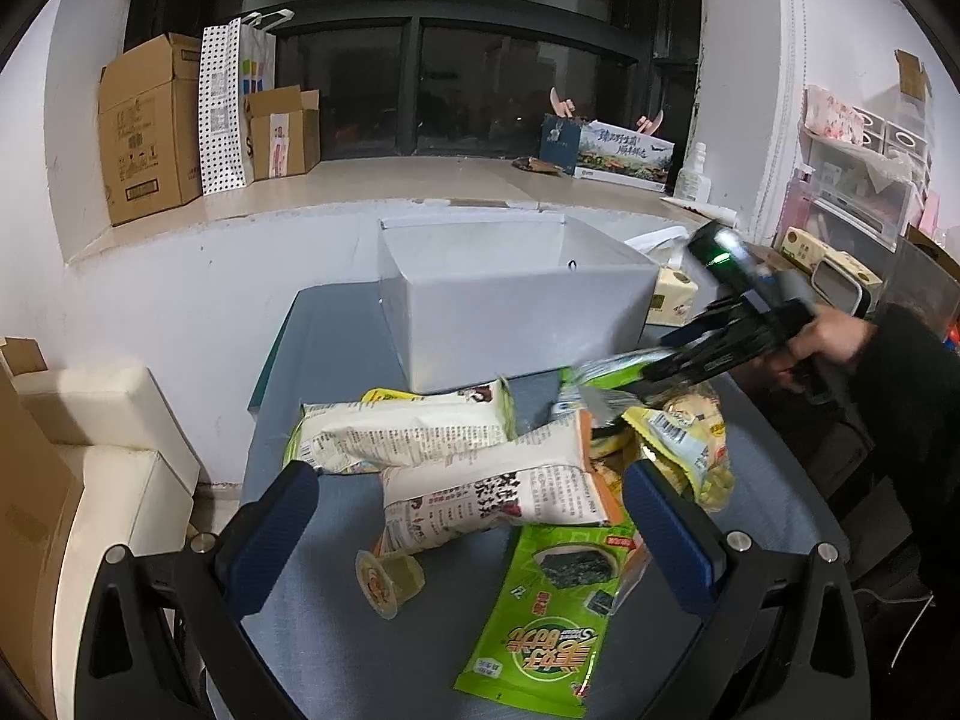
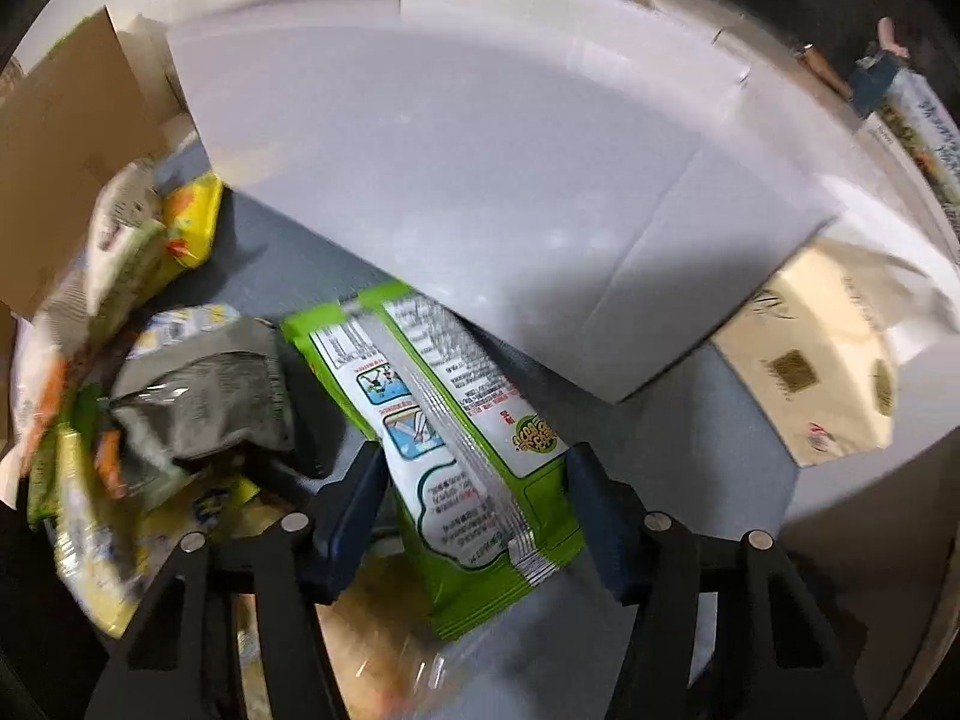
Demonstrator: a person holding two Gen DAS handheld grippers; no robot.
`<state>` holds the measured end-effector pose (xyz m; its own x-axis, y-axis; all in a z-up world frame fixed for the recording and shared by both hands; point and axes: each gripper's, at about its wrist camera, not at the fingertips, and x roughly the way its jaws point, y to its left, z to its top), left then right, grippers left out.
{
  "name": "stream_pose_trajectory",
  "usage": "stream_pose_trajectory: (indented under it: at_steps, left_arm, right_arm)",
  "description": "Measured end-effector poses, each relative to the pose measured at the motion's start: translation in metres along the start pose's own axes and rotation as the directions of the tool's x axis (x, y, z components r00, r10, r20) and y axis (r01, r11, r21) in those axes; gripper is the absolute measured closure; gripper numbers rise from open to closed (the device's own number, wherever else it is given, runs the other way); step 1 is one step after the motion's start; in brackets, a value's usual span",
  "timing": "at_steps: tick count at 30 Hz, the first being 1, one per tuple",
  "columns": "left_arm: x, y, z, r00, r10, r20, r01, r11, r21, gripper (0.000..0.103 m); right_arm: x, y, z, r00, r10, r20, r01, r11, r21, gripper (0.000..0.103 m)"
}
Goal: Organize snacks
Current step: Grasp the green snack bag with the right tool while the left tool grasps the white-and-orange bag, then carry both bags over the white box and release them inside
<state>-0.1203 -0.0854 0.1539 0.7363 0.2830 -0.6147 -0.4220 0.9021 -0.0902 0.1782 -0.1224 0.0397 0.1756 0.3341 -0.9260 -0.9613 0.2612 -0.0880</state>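
A heap of snack packets lies on a grey table before a white open box. My left gripper is open and low over a white printed packet, its fingers either side of it without touching. A green seaweed packet and a jelly cup lie in front. My right gripper is shut on a green-and-white packet, held just in front of the box wall. It shows at the right of the left wrist view, gripping the packet's end.
A tissue pack lies right of the box. Cardboard boxes and a dotted bag stand on the windowsill. A cream seat is left of the table. Shelves with clutter stand at the right.
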Motion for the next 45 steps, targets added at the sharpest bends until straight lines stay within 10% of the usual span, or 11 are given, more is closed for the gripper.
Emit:
stream_pose_trajectory:
  at_steps: [12,16,22,27,32,45]
  left_arm:
    - [0.053,0.028,0.027,0.999,-0.043,-0.019,0.045,0.98,0.195,0.0]
    - [0.1,0.04,0.041,0.982,-0.11,-0.152,0.167,0.885,0.435,0.0]
    - [0.157,0.059,0.042,0.935,-0.096,-0.34,0.282,0.782,0.556,0.0]
    - [0.193,0.072,0.034,0.878,-0.135,-0.46,0.38,0.781,0.495,0.028]
    - [0.189,0.077,0.033,0.873,-0.194,-0.448,0.401,0.808,0.431,0.056]
    - [0.05,0.067,0.024,0.961,-0.276,-0.02,0.276,0.952,0.133,0.068]
  right_arm:
    - [-0.095,0.016,-0.064,0.974,0.033,0.225,-0.068,0.987,0.148,0.04]
    - [-0.118,0.024,-0.087,0.959,0.07,0.273,-0.12,0.978,0.171,0.04]
    - [-0.134,0.033,-0.111,0.95,0.103,0.296,-0.165,0.967,0.193,0.04]
    - [-0.155,0.026,-0.139,0.941,0.146,0.304,-0.215,0.955,0.206,0.04]
    - [-0.151,0.035,-0.14,0.934,0.175,0.313,-0.247,0.947,0.207,0.04]
    - [-0.168,0.037,-0.128,0.87,0.13,0.475,-0.295,0.911,0.29,0.04]
